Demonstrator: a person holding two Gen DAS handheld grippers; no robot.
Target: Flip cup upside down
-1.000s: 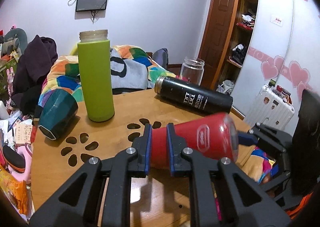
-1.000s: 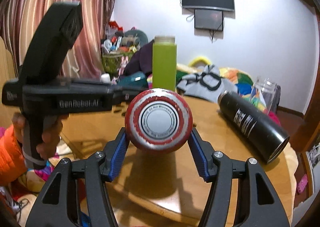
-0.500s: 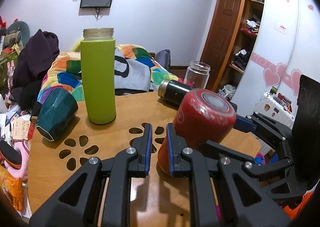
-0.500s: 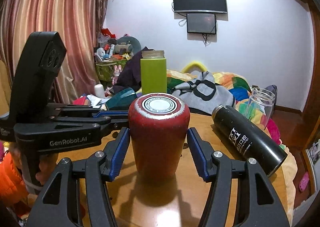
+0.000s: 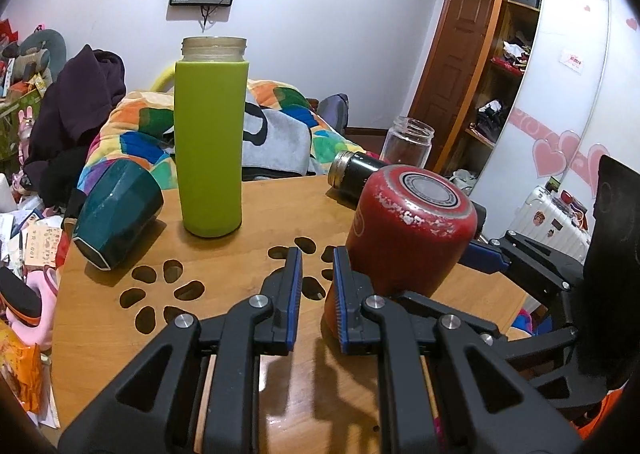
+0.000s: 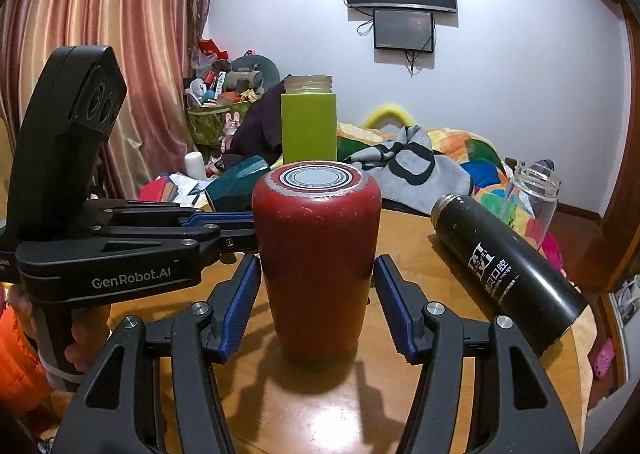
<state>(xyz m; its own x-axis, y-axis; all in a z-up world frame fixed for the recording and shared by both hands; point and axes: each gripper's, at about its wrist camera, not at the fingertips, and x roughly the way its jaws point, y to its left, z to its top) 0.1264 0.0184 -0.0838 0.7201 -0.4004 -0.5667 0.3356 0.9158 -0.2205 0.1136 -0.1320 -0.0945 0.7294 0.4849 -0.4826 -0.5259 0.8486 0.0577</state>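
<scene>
Red cup (image 6: 316, 254), chipped paint, stands inverted on wooden table, grey-ringed base at 12 o'clock.

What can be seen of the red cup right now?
The red cup stands upside down on the wooden table, narrowing toward the tabletop. It looks like painted metal, chipped and worn around the upturned base, which carries a round grey label. The right tongs are open around it; contact is unclear.
</scene>
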